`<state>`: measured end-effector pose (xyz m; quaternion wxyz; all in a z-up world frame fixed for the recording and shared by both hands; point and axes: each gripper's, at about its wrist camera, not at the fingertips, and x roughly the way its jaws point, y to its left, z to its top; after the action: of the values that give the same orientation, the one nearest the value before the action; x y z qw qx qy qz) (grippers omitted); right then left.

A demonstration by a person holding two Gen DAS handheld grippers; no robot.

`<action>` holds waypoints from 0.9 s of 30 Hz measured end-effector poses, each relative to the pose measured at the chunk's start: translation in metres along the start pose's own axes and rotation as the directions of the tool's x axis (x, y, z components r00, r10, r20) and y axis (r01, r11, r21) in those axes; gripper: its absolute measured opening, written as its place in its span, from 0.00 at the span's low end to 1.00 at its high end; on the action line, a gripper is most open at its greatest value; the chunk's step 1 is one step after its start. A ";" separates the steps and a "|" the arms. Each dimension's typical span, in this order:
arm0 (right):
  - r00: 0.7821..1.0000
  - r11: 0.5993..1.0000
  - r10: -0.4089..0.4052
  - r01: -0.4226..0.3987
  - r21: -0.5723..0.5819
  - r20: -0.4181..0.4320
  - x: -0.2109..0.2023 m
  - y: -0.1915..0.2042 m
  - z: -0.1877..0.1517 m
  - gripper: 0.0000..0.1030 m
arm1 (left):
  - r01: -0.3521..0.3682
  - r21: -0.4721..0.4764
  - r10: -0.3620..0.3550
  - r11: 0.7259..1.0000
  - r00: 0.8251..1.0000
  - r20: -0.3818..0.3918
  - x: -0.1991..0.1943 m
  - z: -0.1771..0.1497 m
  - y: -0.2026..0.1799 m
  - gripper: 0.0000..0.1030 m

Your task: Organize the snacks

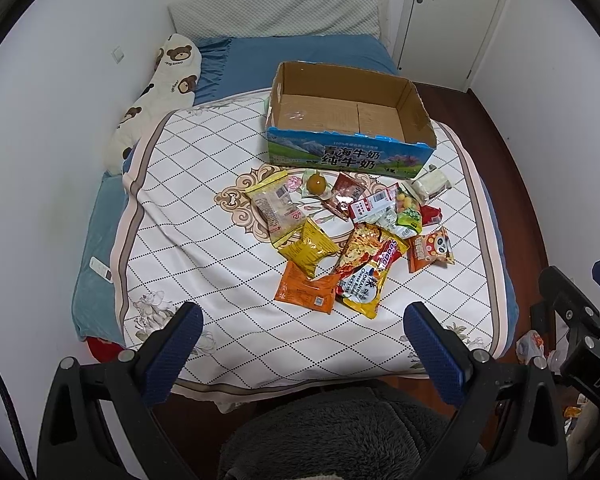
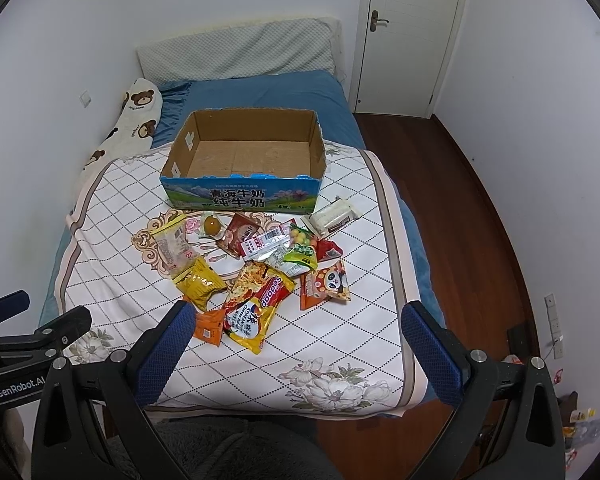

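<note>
Since both grippers, left and right, gape wide and empty, nothing is held. Snacks near the box look light, crinkly, slippery; pinch a sealed edge.

The left claw and the right claw both hang spread wide, holding nothing.

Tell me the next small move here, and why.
Probably lower the right hand-held gripper onto the Sedaap noodle packet just ahead of it. Both grippers are open and empty, the cardboard box holds nothing, and every snack lies on the quilt.
</note>
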<state>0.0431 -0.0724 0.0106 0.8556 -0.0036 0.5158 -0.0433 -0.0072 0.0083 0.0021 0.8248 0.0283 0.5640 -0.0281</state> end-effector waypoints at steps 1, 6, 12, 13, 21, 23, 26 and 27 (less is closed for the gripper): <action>1.000 1.000 -0.001 0.001 -0.001 0.000 0.000 0.000 0.000 1.00 | 0.000 0.000 0.000 1.000 1.000 0.000 0.000 0.000 0.000 1.00; 1.000 1.000 -0.001 0.001 0.000 0.001 0.000 -0.001 -0.001 1.00 | 0.002 0.001 -0.002 1.000 1.000 0.001 -0.001 0.000 0.001 1.00; 1.000 1.000 0.001 -0.001 0.000 0.000 -0.001 0.002 0.000 1.00 | 0.004 0.004 -0.004 1.000 1.000 0.004 -0.005 0.005 0.006 1.00; 1.000 1.000 0.001 -0.001 0.000 0.000 -0.002 0.002 0.001 1.00 | 0.003 0.004 -0.003 1.000 1.000 0.003 -0.005 0.006 0.006 1.00; 1.000 1.000 0.002 -0.002 0.000 0.001 -0.002 0.002 0.001 1.00 | 0.003 0.004 -0.003 1.000 1.000 0.005 -0.005 0.006 0.005 1.00; 1.000 1.000 0.002 -0.002 0.000 0.000 -0.002 0.002 0.001 1.00 | 0.003 0.005 -0.003 1.000 1.000 0.004 -0.004 0.007 0.005 1.00; 1.000 1.000 0.005 -0.005 0.004 -0.001 -0.002 0.003 0.001 1.00 | 0.003 0.002 -0.003 1.000 1.000 0.005 -0.004 0.006 0.004 1.00; 1.000 1.000 0.006 -0.006 0.006 -0.002 -0.001 0.003 0.001 1.00 | 0.002 0.000 -0.002 1.000 1.000 0.006 -0.003 0.007 0.004 1.00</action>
<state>0.0433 -0.0693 0.0120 0.8553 0.0005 0.5165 -0.0420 -0.0015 0.0116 0.0073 0.8264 0.0277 0.5617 -0.0292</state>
